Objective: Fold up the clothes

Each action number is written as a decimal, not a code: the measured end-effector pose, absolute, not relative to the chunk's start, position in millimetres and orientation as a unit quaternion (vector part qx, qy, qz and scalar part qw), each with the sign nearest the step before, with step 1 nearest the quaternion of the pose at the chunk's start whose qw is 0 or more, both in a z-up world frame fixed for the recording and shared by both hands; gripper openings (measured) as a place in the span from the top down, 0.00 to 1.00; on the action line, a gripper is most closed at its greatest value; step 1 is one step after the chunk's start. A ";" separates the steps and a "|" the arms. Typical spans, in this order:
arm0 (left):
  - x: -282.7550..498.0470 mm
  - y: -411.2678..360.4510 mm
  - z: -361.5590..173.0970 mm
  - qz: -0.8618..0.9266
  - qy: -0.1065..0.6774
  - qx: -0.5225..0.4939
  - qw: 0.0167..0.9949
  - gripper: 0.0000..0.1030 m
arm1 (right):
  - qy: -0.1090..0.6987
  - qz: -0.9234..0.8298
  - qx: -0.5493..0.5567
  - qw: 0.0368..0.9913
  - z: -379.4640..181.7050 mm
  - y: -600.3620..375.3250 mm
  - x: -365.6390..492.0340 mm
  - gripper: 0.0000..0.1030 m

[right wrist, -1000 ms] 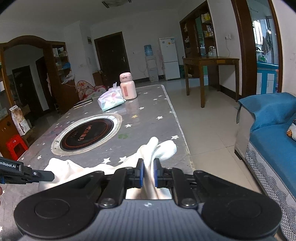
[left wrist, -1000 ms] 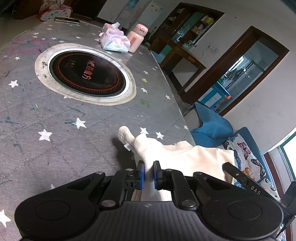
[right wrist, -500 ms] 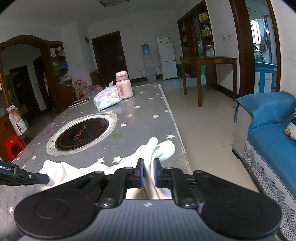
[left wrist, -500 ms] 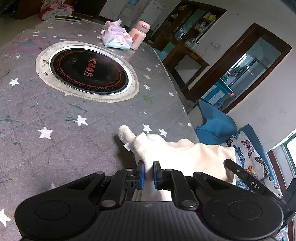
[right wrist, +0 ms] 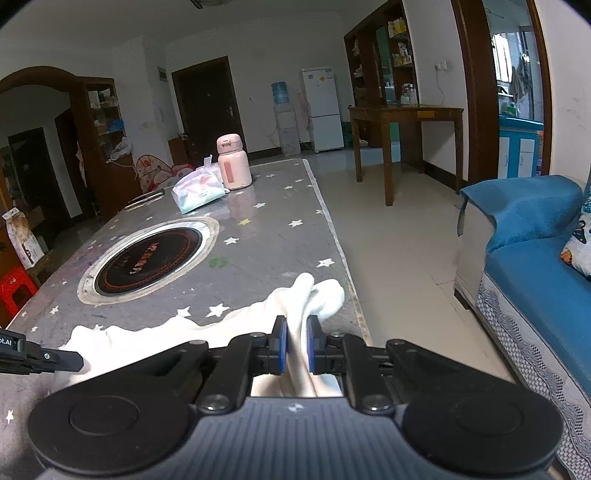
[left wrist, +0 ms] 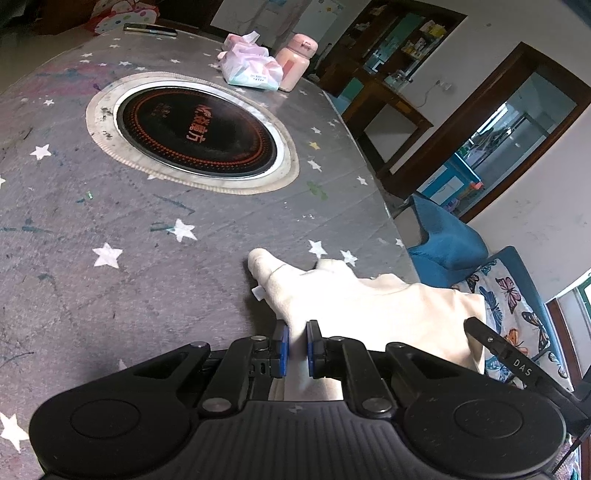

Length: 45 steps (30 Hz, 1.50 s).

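Note:
A cream-white garment [left wrist: 369,299] lies across the near edge of the grey star-patterned table [left wrist: 129,266]. My left gripper [left wrist: 296,349] is shut on one end of it, with a cloth tip sticking out ahead. My right gripper [right wrist: 295,347] is shut on the other end of the garment [right wrist: 303,299], near the table's right edge. The cloth spans between the two grippers; the left gripper's tip [right wrist: 48,360] shows in the right wrist view, and the right gripper's tip [left wrist: 506,356] shows in the left wrist view.
A round black induction hob [left wrist: 195,134] is set in the table's middle. A tissue pack [left wrist: 251,70], a pink bottle [left wrist: 295,62] and a phone [left wrist: 149,29] stand at the far end. A blue sofa [right wrist: 535,266] is to the right, across a tiled floor.
Both grippers, still shut on the garment, have shifted slightly forward along the table; the hob and far objects sit a little nearer in both views.

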<state>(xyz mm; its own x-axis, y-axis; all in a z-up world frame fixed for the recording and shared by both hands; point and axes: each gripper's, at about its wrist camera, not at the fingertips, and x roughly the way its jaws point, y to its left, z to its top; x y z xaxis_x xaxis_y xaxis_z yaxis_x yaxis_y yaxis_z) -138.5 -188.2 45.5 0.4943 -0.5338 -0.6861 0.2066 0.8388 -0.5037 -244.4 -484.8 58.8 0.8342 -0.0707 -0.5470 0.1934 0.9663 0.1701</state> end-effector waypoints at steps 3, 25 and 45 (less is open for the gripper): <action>-137.2 -188.1 43.8 -0.216 0.455 -0.180 0.845 0.89 | 0.283 -0.073 0.110 0.950 56.8 -485.6 -243.1 0.91; -135.0 -175.9 39.1 -0.202 0.453 -0.177 0.850 0.90 | 0.293 -0.075 0.103 0.947 49.1 -482.4 -237.7 0.91; -130.6 -165.1 33.1 -0.185 0.463 -0.175 0.849 0.89 | 0.310 -0.083 0.104 0.941 39.4 -479.4 -229.4 0.88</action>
<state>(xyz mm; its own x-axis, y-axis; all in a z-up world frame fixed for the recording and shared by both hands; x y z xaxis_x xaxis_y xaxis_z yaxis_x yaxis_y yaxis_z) -130.6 -165.1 33.1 0.5023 -0.4769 -0.7213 0.1526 0.8700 -0.4689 -229.4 -479.4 39.4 0.7940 -0.0915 -0.6009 0.2200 0.9648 0.1438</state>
